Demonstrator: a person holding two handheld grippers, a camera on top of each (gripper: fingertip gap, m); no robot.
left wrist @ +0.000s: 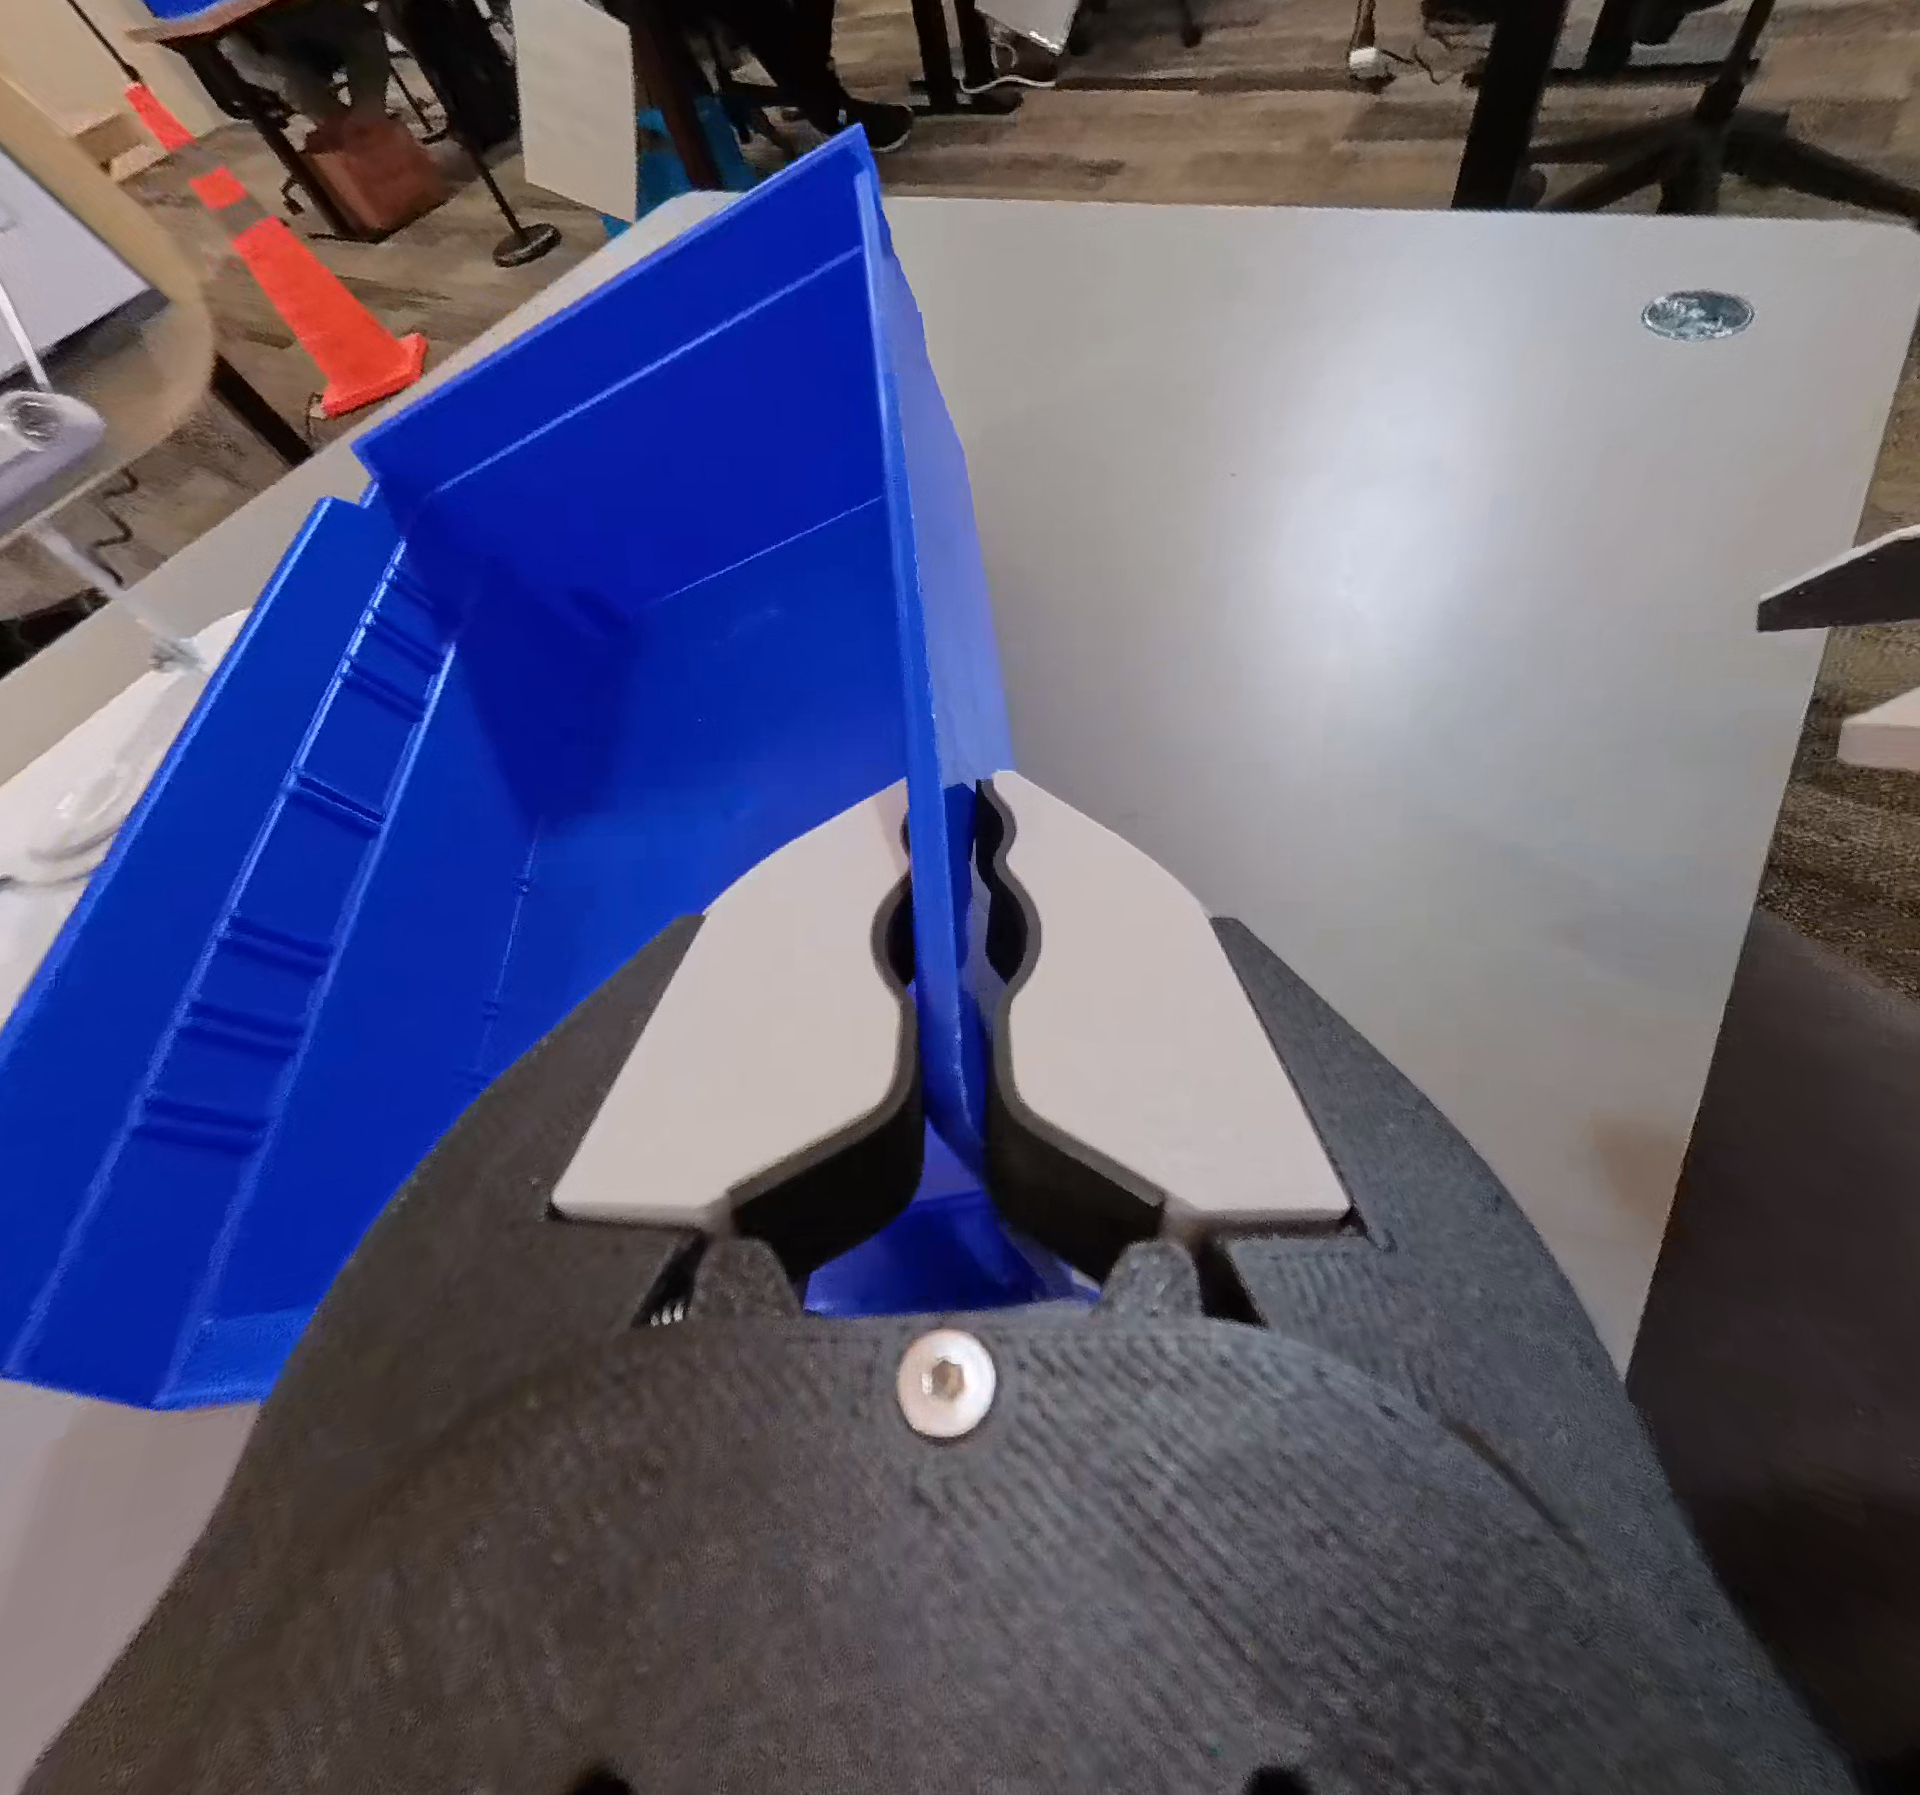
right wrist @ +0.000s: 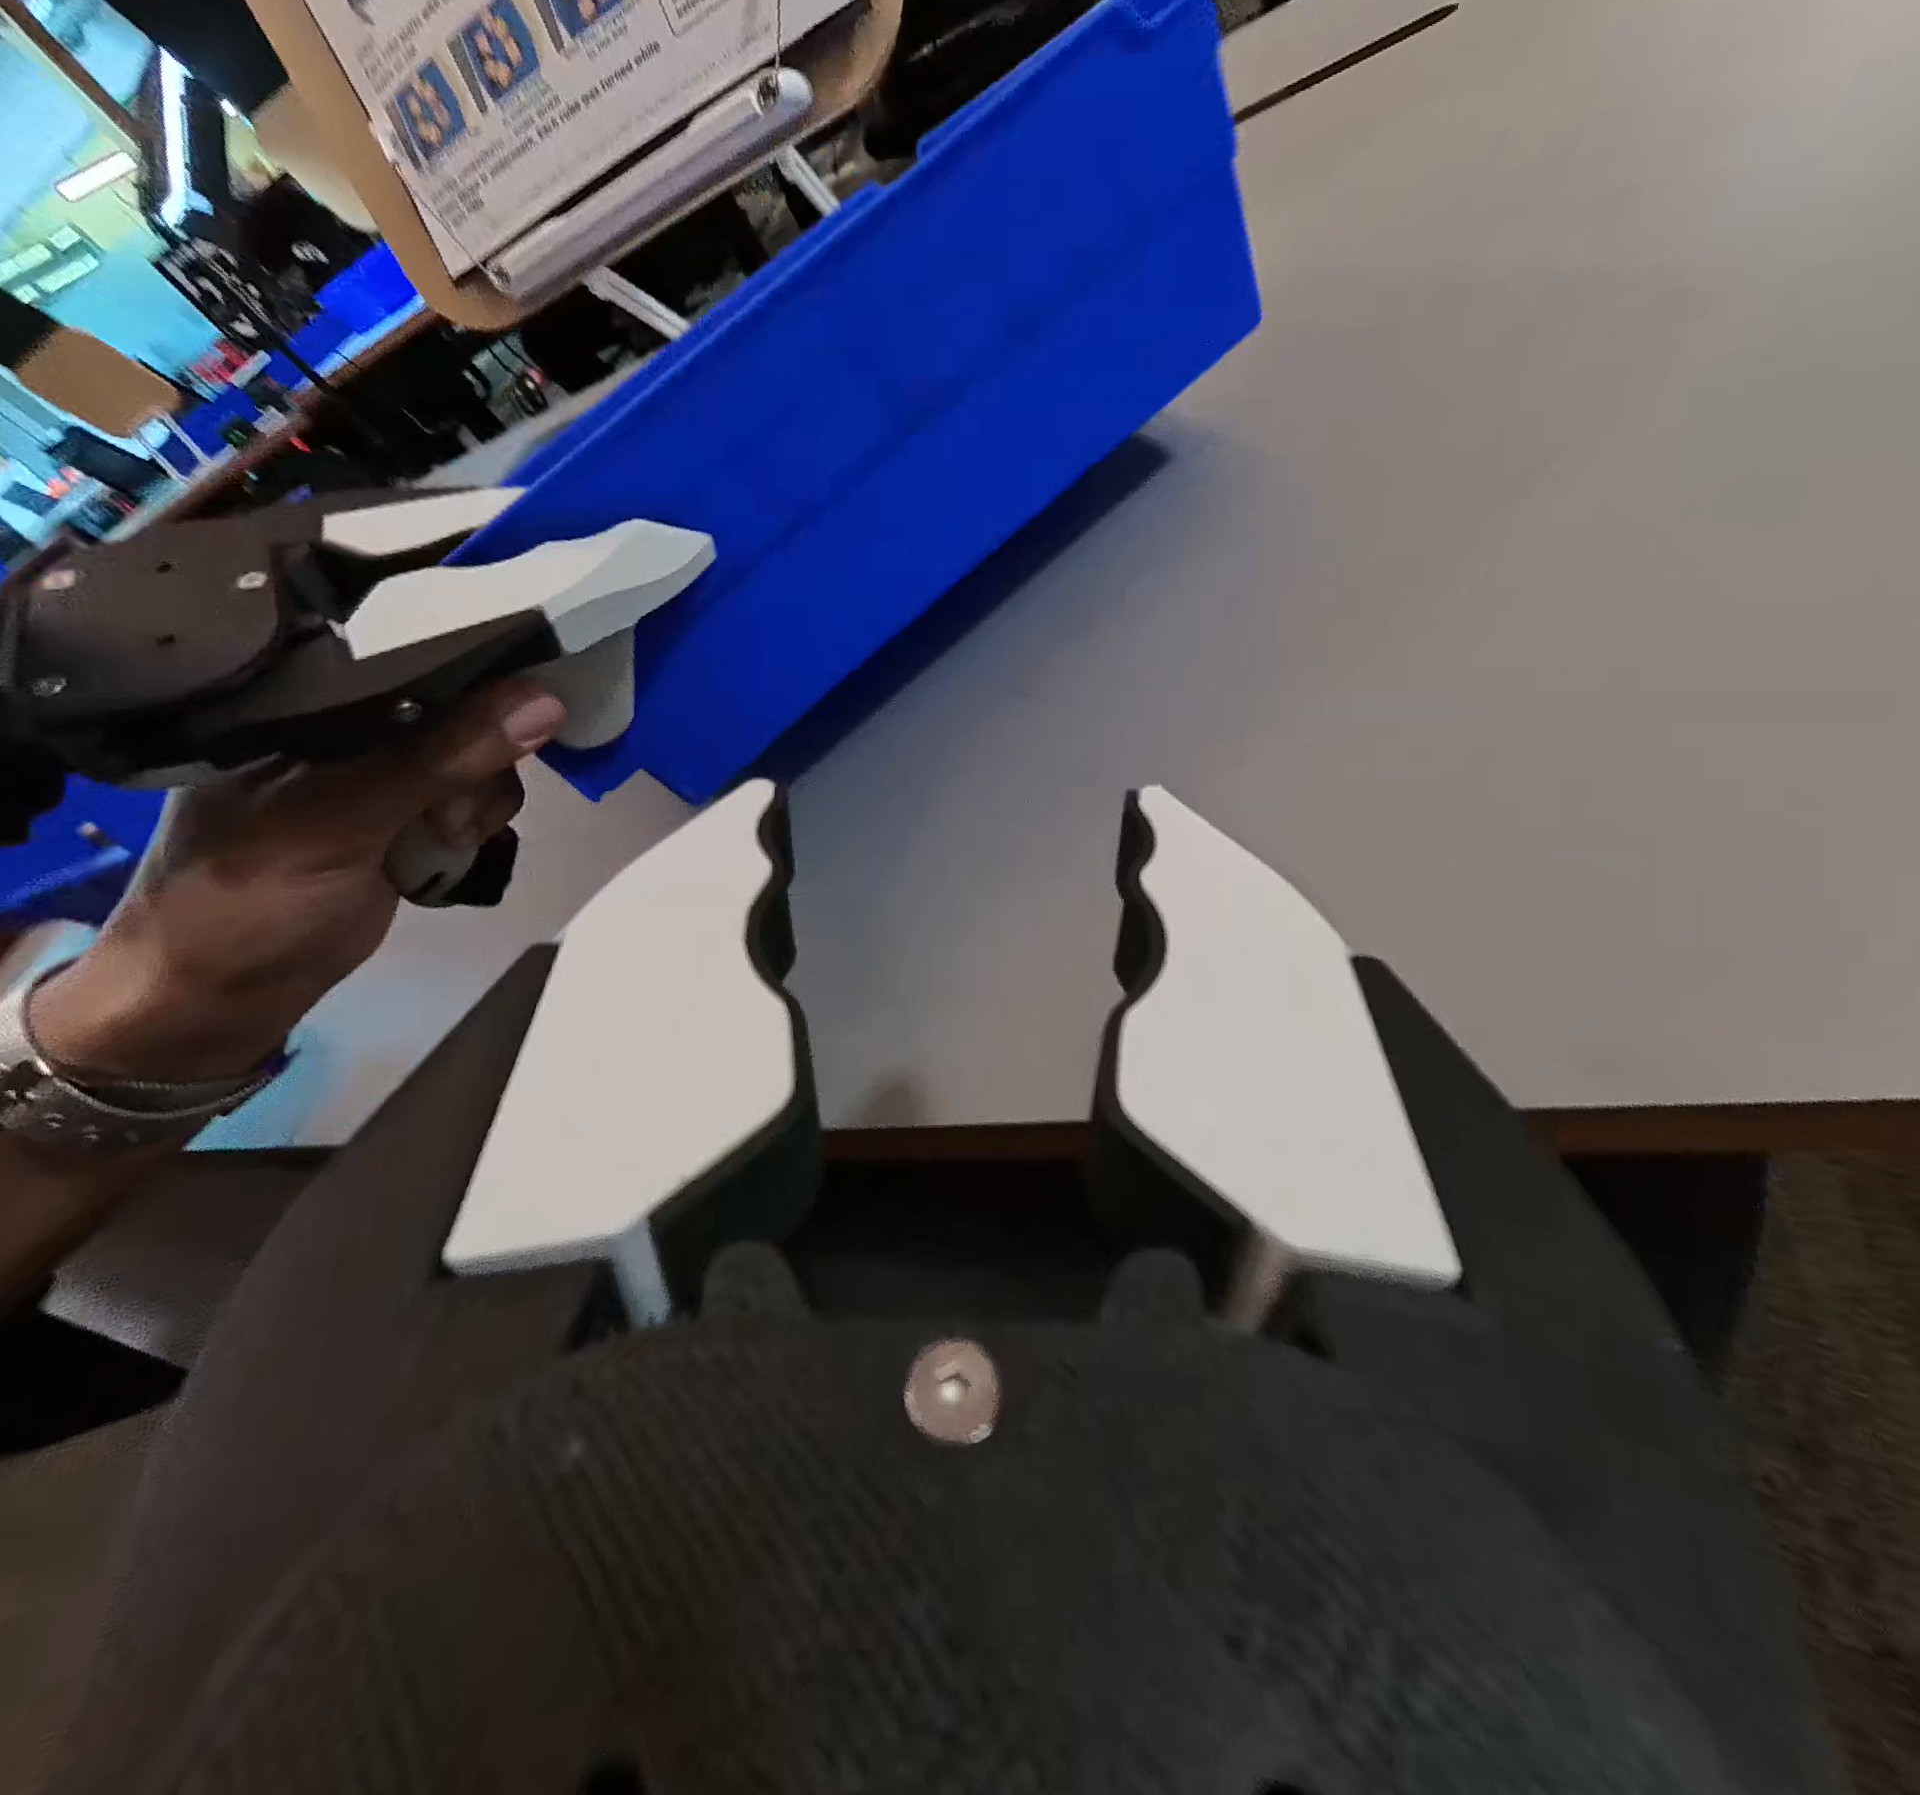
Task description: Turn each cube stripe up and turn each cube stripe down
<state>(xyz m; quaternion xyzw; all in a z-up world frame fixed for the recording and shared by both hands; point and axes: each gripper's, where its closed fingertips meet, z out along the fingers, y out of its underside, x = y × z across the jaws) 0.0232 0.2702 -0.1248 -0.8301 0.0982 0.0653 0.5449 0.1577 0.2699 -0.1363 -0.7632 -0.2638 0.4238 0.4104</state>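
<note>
No cubes show in either view. A blue plastic bin (left wrist: 582, 706) lies on the grey table (left wrist: 1351, 602); what shows of its inside is empty. My left gripper (left wrist: 943, 810) is shut on the bin's right side wall, one finger inside and one outside. In the right wrist view the bin (right wrist: 935, 415) is tilted, its near end raised off the table (right wrist: 1558, 602), with the left gripper (right wrist: 582, 540) clamped on its wall and a hand holding that gripper. My right gripper (right wrist: 951, 810) is open and empty, above the table's near edge, just short of the bin.
A clipboard with an instruction sheet (right wrist: 582, 52) stands behind the bin. A round metal grommet (left wrist: 1697, 313) sits in the table's far right corner. An orange cone (left wrist: 301, 311), desks and office chairs stand on the floor beyond. The right gripper's tip (left wrist: 1839, 592) shows at the right edge.
</note>
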